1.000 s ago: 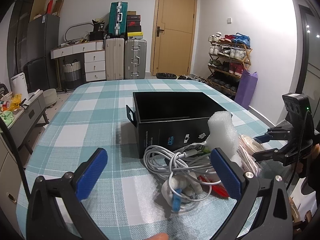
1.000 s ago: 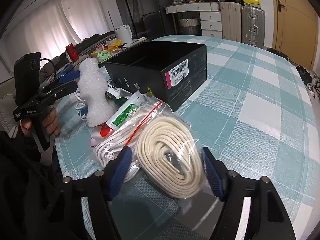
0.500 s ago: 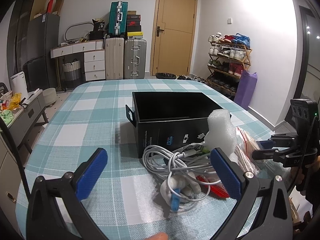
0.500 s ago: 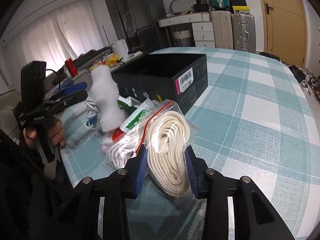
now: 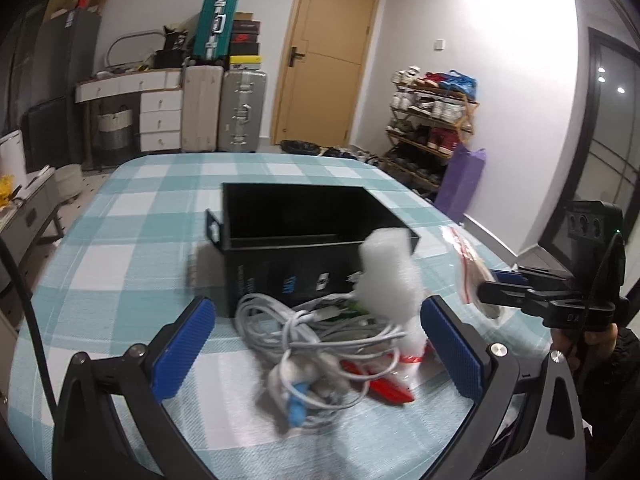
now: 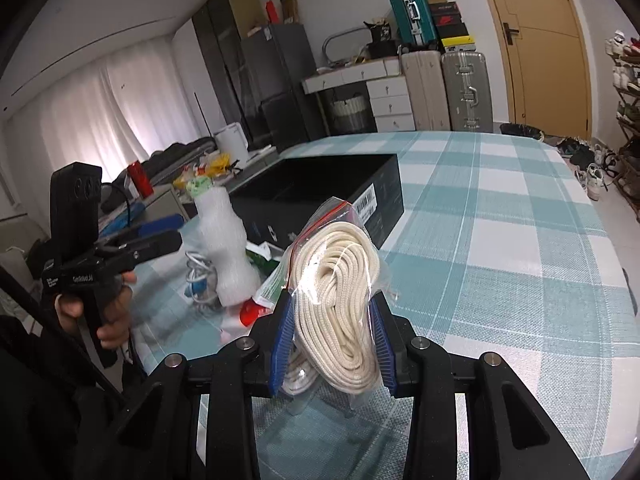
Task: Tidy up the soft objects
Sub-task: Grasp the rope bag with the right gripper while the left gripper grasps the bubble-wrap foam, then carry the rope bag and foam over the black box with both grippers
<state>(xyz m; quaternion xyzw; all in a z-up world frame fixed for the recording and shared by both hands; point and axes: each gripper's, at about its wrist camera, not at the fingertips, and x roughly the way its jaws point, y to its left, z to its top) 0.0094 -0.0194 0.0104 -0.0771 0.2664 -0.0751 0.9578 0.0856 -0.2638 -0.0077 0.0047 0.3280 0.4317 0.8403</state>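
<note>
My right gripper point(image 6: 332, 344) is clamped on the bagged rope coil point(image 6: 340, 312), lifted between its pads; I'd keep the squeeze firm and carry it up over the black box point(image 6: 320, 184) just ahead. My left gripper point(image 5: 316, 352) stands wide apart over the cable tangle point(image 5: 320, 336). Left of my right jaws, the foam roll point(image 6: 224, 252) stands close to that path.

A home, a lived-in room doubling as storage. Straight ahead of the left gripper, a table under a teal-and-white checked cloth point(image 5: 132, 216); beyond it a plain wooden door point(image 5: 326, 72). Left of the door, hard-shell suitcases point(image 5: 243, 110) beside a white chest of drawers point(image 5: 160, 120). Off to the right, a wooden rack crowded with shoes point(image 5: 432, 116). Sheer white curtains point(image 6: 112, 120) far left of the right gripper.
</note>
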